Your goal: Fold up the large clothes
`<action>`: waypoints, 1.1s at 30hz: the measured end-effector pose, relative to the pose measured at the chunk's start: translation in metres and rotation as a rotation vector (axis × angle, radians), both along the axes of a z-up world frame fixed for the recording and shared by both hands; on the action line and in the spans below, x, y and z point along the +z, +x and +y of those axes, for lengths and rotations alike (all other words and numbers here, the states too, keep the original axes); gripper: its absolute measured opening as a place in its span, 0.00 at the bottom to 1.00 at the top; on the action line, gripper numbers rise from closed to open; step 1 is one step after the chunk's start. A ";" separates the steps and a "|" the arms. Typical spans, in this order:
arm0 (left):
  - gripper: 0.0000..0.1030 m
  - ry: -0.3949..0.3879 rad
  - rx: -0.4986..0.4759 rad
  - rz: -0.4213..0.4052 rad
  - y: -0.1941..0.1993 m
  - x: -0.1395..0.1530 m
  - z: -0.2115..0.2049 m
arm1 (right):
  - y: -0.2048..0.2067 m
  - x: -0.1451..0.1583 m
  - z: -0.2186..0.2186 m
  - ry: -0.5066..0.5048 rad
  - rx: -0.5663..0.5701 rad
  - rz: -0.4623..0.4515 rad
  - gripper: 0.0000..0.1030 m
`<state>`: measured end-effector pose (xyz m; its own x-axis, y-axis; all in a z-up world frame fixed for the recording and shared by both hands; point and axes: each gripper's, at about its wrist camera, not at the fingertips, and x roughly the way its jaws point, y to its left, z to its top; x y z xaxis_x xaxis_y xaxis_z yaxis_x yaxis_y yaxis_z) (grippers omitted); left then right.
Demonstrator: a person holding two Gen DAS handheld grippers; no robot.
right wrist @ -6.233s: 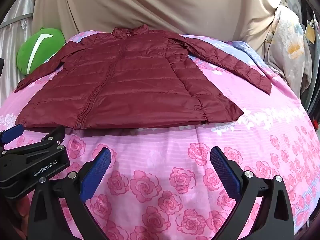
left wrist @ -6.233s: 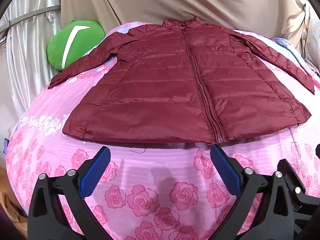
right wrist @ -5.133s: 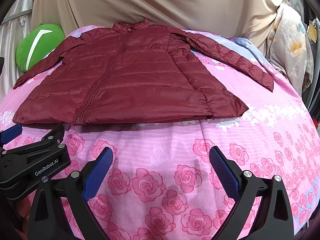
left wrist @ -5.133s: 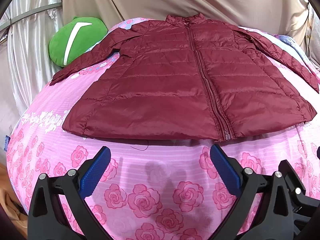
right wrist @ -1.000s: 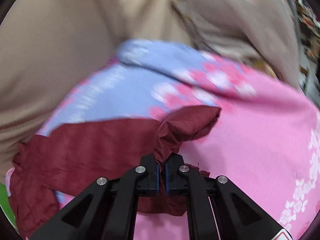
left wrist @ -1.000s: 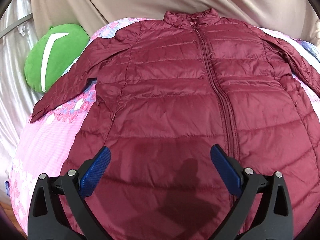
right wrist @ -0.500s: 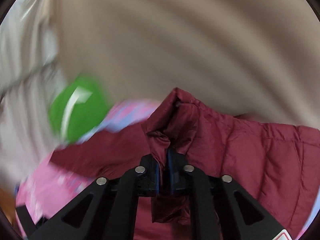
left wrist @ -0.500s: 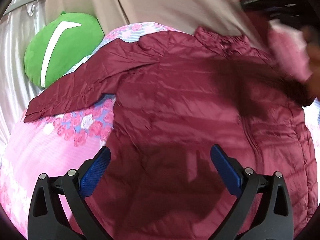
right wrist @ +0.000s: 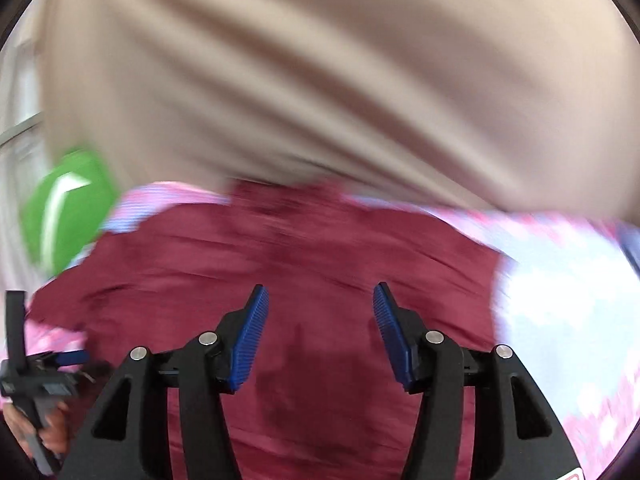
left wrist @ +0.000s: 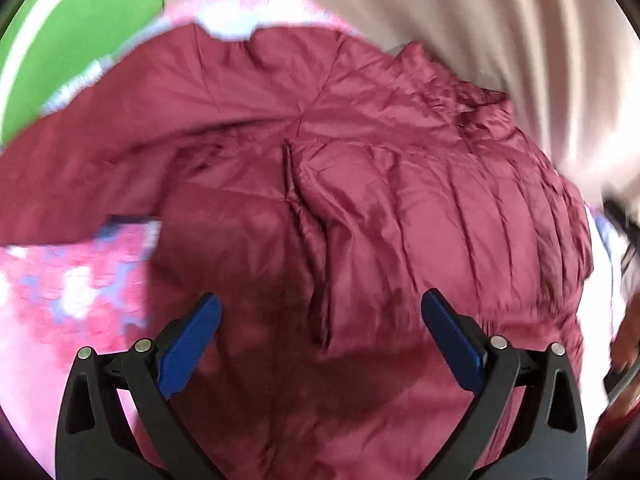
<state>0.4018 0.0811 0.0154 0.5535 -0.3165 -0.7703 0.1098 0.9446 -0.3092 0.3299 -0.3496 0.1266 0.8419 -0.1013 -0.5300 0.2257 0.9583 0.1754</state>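
Jacket [left wrist: 360,208] fabric fills most of both views, lying on the pink rose-print bed [left wrist: 60,288] in front of a beige curtain [right wrist: 340,80]. In the left wrist view one sleeve [left wrist: 460,208] lies folded across the chest, its quilted panels running from the collar area at upper right down toward the centre; the other sleeve [left wrist: 100,152] reaches out to the left edge of the frame, toward the green cushion [left wrist: 60,32] at upper left. We judge the first sleeve fold done and the second one next.

Our right tongs [right wrist: 316,332] have just been opening, and nothing sits between the blue pads [right wrist: 248,336]; they hover about half spread above the maroon cloth, well placed for letting the sleeve settle without dragging it back. Our left tongs [left wrist: 320,344] stand wide apart and empty, pointing down over the jacket's body near the left-hand sleeve's armpit, a sensible position for reaching that sleeve. They also show at the lower left edge of the right wrist view, carried by a hand [right wrist: 48,436].

The jacket is a shiny burgundy puffer with stitched channels and a soft crease near the middle. Motion blur is heavy, so the exact lie of the folded cuff is probably beyond what we can tell.
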 end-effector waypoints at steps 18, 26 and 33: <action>0.02 0.159 0.038 -0.219 0.086 0.054 -0.015 | 0.042 -0.059 -0.070 0.139 -0.139 0.082 0.16; 0.03 0.231 -0.006 -0.194 0.099 -0.011 -0.056 | 0.044 -0.084 -0.092 0.141 -0.222 0.115 0.16; 0.05 0.216 -0.014 -0.211 0.090 -0.014 -0.061 | -0.009 -0.030 -0.049 0.074 -0.183 -0.089 0.15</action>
<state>0.4923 0.0200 0.0009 0.7054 -0.1665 -0.6890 0.1640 0.9840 -0.0698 0.3208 -0.3982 0.0964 0.8569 -0.2202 -0.4661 0.3751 0.8865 0.2709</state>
